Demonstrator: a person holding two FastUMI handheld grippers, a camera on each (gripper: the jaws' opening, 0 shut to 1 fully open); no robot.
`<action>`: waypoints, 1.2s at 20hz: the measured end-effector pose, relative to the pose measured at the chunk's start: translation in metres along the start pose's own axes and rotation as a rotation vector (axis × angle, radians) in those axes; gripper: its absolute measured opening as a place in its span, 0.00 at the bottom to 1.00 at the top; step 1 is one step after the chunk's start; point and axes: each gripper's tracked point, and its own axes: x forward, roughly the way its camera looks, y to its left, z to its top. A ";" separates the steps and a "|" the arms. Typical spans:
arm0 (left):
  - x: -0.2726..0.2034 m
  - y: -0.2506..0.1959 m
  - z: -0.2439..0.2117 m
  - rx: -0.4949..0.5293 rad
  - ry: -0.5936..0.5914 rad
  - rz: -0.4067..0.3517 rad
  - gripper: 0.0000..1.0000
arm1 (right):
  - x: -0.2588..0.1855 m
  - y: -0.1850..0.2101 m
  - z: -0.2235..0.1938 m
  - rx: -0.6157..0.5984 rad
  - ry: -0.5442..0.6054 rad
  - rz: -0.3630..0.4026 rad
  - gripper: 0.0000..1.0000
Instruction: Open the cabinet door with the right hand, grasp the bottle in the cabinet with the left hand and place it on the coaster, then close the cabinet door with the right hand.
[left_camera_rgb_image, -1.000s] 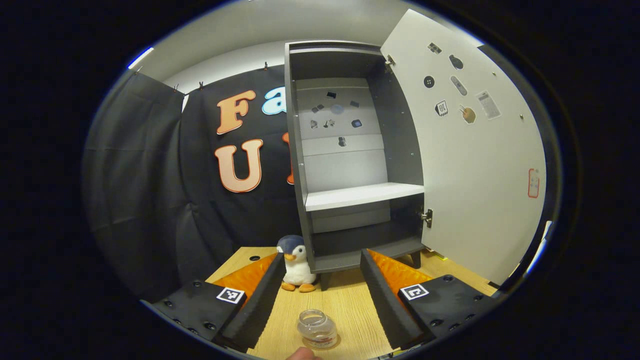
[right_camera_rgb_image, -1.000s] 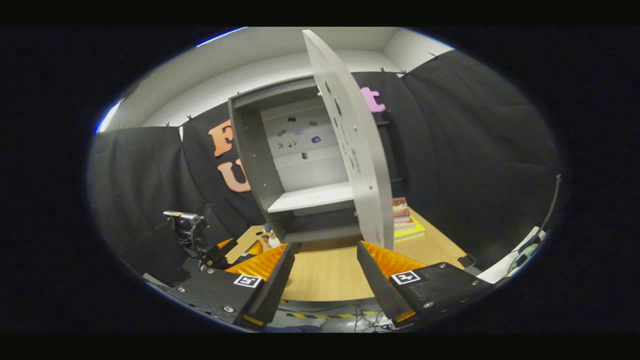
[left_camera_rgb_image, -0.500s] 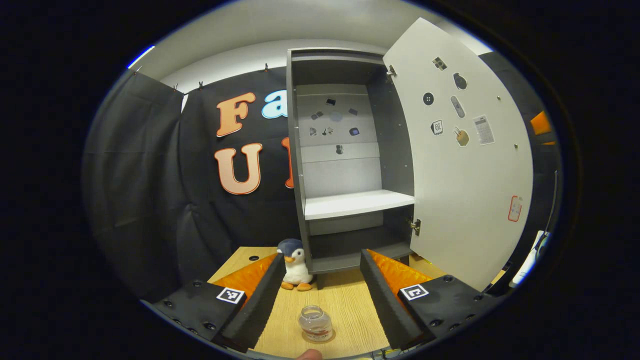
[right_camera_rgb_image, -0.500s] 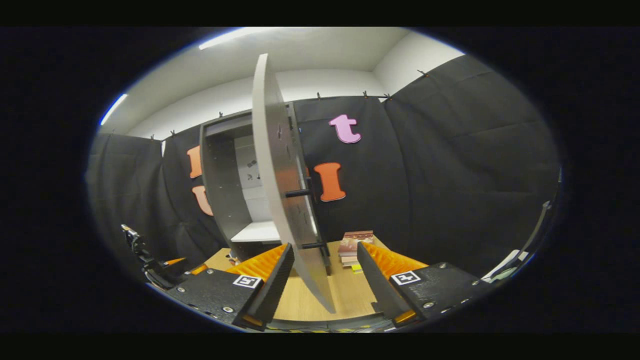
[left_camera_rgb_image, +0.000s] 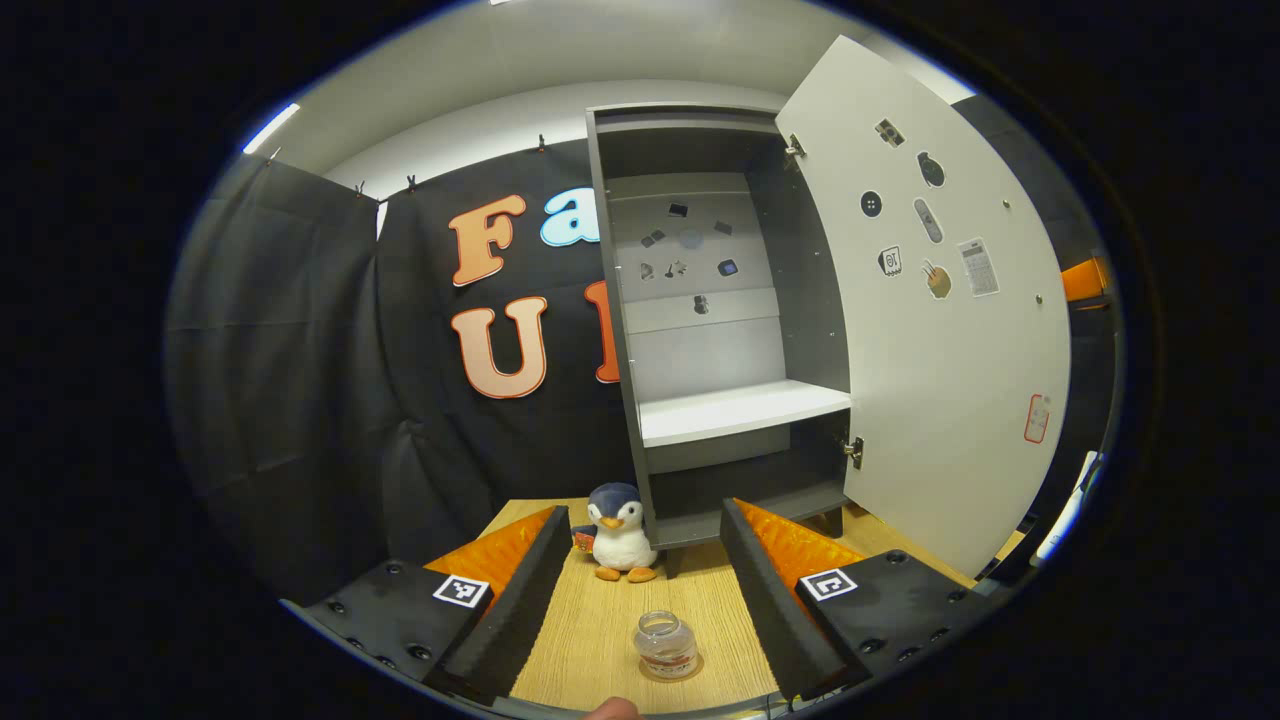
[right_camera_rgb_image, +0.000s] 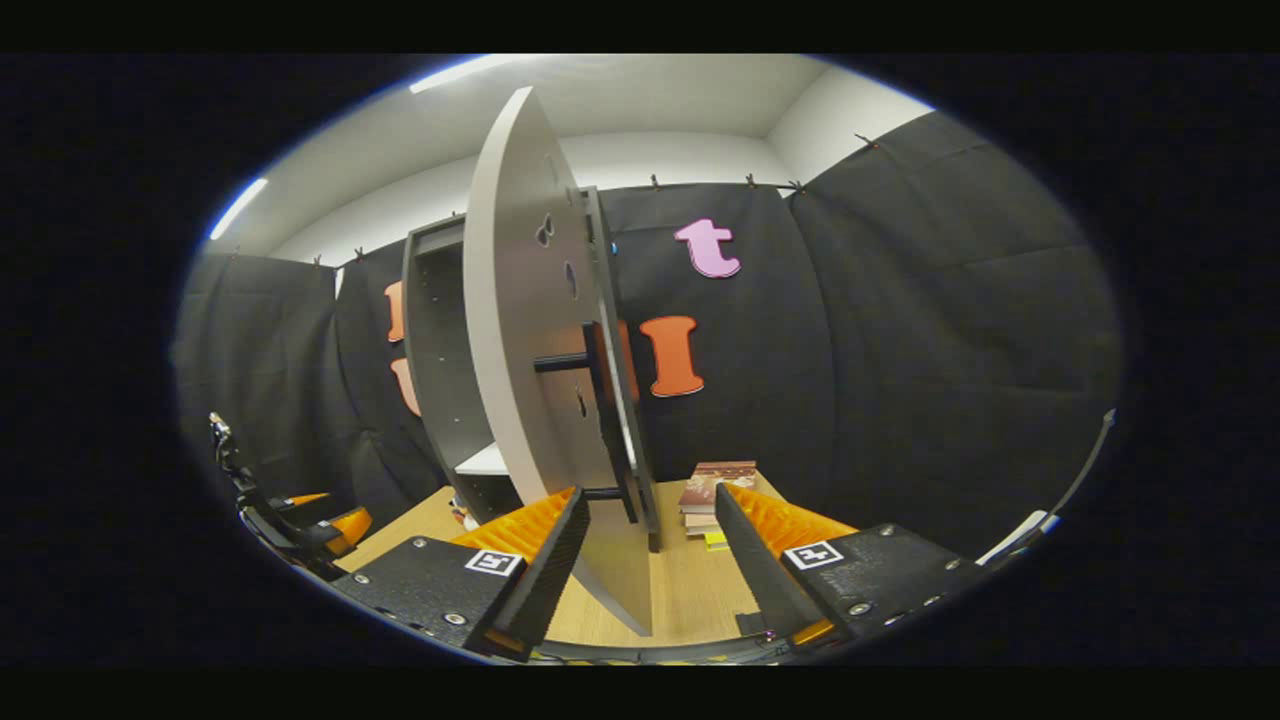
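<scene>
The little bottle sits on its coaster, mostly hidden under it, on the table, between the left gripper's open jaws, while the right gripper's open jaws straddle the cabinet door's edge.

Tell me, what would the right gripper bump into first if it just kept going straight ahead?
Probably the cabinet door. Its open edge hangs right between the open fingers of the right gripper, close ahead, with the handle just behind. Exact depth is hard to judge.
</scene>
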 end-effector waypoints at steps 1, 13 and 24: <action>-0.001 0.003 0.000 -0.004 0.002 0.006 0.97 | -0.001 0.007 -0.001 -0.010 -0.001 0.013 0.80; 0.007 0.045 0.015 -0.049 -0.014 0.048 0.97 | 0.033 0.112 -0.018 0.049 0.015 0.223 0.80; 0.042 0.099 0.003 -0.076 0.018 0.077 0.97 | 0.098 0.194 -0.028 0.071 0.044 0.334 0.86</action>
